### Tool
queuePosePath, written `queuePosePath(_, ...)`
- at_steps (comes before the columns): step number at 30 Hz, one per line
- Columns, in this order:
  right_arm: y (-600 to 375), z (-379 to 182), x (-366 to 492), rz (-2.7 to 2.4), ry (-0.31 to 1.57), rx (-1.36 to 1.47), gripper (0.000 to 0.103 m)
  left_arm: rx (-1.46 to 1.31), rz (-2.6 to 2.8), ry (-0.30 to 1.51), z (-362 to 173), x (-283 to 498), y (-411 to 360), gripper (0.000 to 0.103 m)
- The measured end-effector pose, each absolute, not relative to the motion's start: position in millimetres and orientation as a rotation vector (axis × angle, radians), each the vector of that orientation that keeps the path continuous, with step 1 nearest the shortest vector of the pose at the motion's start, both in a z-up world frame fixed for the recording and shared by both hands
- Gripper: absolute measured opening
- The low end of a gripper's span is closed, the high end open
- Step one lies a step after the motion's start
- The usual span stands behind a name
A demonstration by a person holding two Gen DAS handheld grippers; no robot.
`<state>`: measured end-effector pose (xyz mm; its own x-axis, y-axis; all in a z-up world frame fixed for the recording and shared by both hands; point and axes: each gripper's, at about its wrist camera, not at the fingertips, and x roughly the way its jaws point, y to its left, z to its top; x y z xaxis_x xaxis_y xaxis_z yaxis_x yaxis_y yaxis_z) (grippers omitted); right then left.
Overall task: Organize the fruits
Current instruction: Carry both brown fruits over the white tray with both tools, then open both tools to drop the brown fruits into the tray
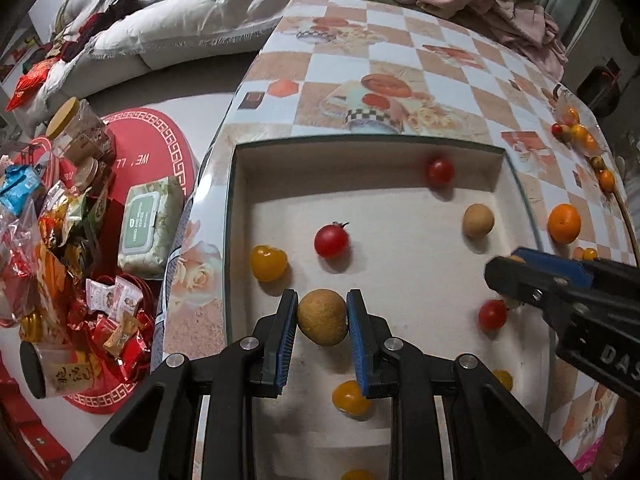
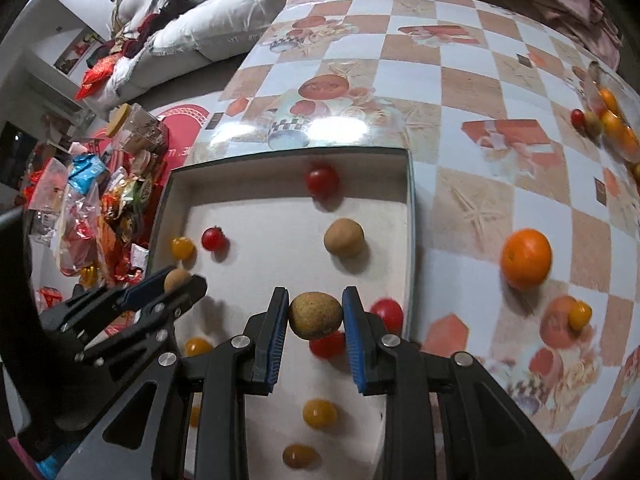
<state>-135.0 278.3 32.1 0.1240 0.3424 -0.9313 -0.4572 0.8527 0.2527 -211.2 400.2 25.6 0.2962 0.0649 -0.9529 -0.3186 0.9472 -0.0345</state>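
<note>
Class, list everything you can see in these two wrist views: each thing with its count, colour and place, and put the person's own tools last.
Tray: one, white inside, on the table's near left part.
Table: one, orange-and-white checked cover.
Red tomatoes: at least four, in the tray.
Yellow tomatoes: at least four, in the tray.
Loose brown fruit: one, in the tray near its right wall.
Orange: one, on the table right of the tray.
Pile of small fruits: orange, red, at the table's far right edge; count unclear.
Wipes pack: one, green-lidded, left of the table.
Snack packets: many, mostly red, left.
Left gripper: holds a brown fruit.
Right gripper: holds another brown fruit.
</note>
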Motion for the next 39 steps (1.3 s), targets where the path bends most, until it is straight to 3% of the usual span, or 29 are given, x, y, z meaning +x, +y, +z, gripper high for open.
queuePosePath(17, 296, 11, -134, 0.573, 1.366, -0.2, 0.03, -0.195, 0.259, 1.272, 13, -218, 399, 0.028)
queuePosePath(19, 294, 13, -134, 0.579, 1.369, -0.18, 0.03, -0.192, 0.261, 1.275, 14, -218, 400, 0.052)
queuePosePath(26, 282, 42, -140, 0.592, 1.34, -0.123, 0.058, -0.175, 0.241, 1.267, 27, -224, 392, 0.054)
queuePosePath(27, 279, 48, -142, 0.588, 1.334, -0.115, 0.063, -0.169, 0.246, 1.268, 30, -226, 391, 0.06)
queuePosePath(28, 277, 52, -143, 0.583, 1.331, -0.111, 0.066, -0.166, 0.249, 1.274, 35, -228, 390, 0.081)
queuePosePath(29, 274, 57, -145, 0.577, 1.329, -0.108, 0.072, -0.174, 0.244, 1.265, 39, -231, 390, 0.088)
queuePosePath(30, 272, 61, -147, 0.577, 1.327, -0.106, 0.077, -0.18, 0.242, 1.251, 45, -234, 389, 0.091)
queuePosePath(36, 262, 79, -159, 0.555, 1.351, -0.129, 0.082, -0.205, 0.22, 1.272, 69, -251, 381, 0.091)
queuePosePath(37, 260, 82, -161, 0.548, 1.355, -0.131, 0.082, -0.2, 0.225, 1.282, 72, -254, 380, 0.101)
queuePosePath(39, 255, 87, -164, 0.541, 1.362, -0.129, 0.084, -0.182, 0.235, 1.307, 76, -260, 377, 0.103)
